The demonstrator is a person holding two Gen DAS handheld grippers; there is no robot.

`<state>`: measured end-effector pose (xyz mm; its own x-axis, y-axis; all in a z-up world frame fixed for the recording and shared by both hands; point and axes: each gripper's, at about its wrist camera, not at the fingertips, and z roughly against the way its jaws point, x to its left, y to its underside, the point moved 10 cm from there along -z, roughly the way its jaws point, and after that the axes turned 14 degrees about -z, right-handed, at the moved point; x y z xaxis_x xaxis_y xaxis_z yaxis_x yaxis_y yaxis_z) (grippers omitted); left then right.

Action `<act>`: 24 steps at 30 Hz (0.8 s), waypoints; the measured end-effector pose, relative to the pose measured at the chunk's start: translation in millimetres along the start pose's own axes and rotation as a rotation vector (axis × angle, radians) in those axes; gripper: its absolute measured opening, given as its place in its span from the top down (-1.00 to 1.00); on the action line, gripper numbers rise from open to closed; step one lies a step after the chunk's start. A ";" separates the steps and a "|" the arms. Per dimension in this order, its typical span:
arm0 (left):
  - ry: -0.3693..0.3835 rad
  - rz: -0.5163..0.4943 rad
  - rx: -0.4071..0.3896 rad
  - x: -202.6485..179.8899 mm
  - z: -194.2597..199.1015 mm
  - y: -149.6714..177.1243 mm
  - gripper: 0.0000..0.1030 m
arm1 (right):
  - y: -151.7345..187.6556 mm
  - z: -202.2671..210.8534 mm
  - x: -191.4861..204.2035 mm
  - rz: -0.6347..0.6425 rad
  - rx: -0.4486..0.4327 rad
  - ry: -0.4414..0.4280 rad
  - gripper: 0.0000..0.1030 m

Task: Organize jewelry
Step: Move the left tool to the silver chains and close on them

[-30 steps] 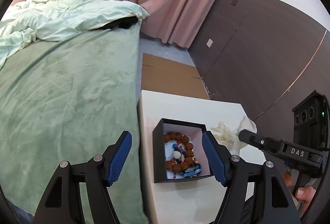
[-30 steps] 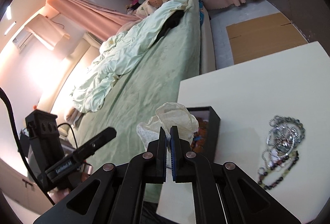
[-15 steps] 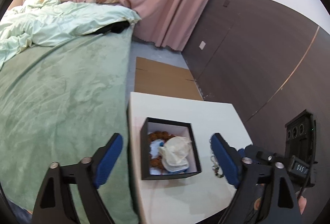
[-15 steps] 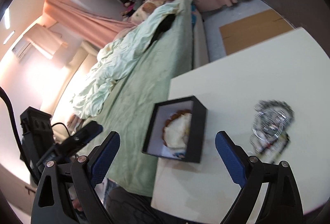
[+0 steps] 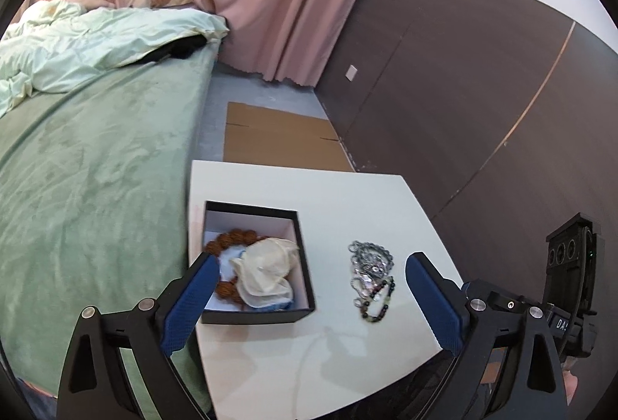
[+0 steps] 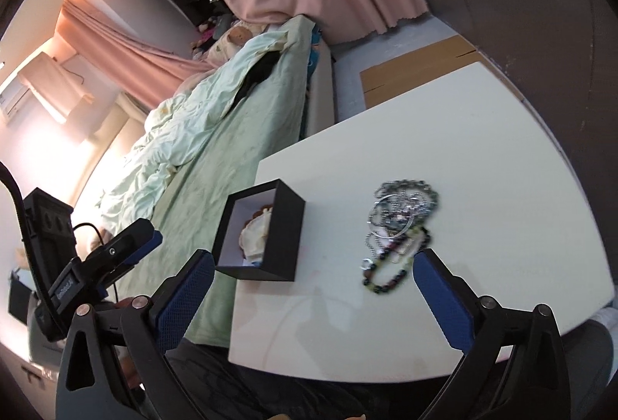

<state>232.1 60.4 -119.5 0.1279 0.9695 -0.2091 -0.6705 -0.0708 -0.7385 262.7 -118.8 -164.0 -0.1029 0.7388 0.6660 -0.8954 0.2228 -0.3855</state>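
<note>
Cream pouch [image 5: 266, 275] dropped from right gripper [image 6: 309, 292] into black box [image 5: 301, 315], atop wooden bead bracelet [image 5: 231, 240]; both jaws just opening, spread, empty. Jewelry tangle [image 5: 370, 279] right of box on counter [image 5: 309, 188], still to sort. Left gripper [image 5: 309, 292] near box.

Black gripper [image 5: 309, 288] arms, blue pads [image 5: 189, 300] (silver screws).

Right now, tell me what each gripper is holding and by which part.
Nothing. The left gripper and right gripper both have just been opening and stand empty; the cream pouch lies in the black box.
</note>
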 end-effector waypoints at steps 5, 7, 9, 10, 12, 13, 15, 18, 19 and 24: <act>0.013 -0.031 0.003 -20.4 -2.2 -1.4 -0.90 | -4.1 18.9 -17.7 -0.019 -0.043 0.021 -1.00; 0.013 -0.048 0.008 -27.9 -3.9 -1.3 -0.89 | -6.5 27.3 -26.5 -0.030 -0.064 0.028 -1.00; 0.024 -0.060 0.012 -36.6 -6.6 -0.5 -0.89 | -10.0 38.3 -35.3 -0.037 -0.096 0.034 -1.00; 0.029 -0.064 0.014 -40.4 -7.7 -0.4 -0.89 | -11.0 41.5 -38.7 -0.037 -0.104 0.039 -1.00; 0.031 -0.078 0.018 -48.5 -10.6 0.0 -0.89 | -12.6 48.8 -47.6 -0.041 -0.113 0.056 -1.00; 0.033 -0.084 0.020 -52.0 -11.8 0.1 -0.89 | -13.1 51.7 -51.3 -0.047 -0.116 0.058 -1.00; 0.034 -0.100 0.028 -60.2 -14.8 0.5 -0.89 | -15.6 60.3 -60.7 -0.076 -0.135 0.055 -1.00; 0.047 -0.138 0.032 -74.1 -17.8 0.4 -0.89 | -20.4 71.1 -79.0 -0.116 -0.166 0.087 -1.00; 0.054 -0.148 0.035 -78.9 -19.3 0.5 -0.89 | -21.7 73.1 -85.1 -0.121 -0.168 0.101 -1.00; 0.073 -0.186 0.051 -95.6 -27.5 1.1 -0.77 | -26.3 81.7 -108.0 -0.167 -0.179 0.108 -1.00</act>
<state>239.3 -38.8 -118.0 0.3040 0.9452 -0.1191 -0.6663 0.1216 -0.7357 262.0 -256.4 -173.7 0.0955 0.7441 0.6613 -0.8044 0.4490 -0.3891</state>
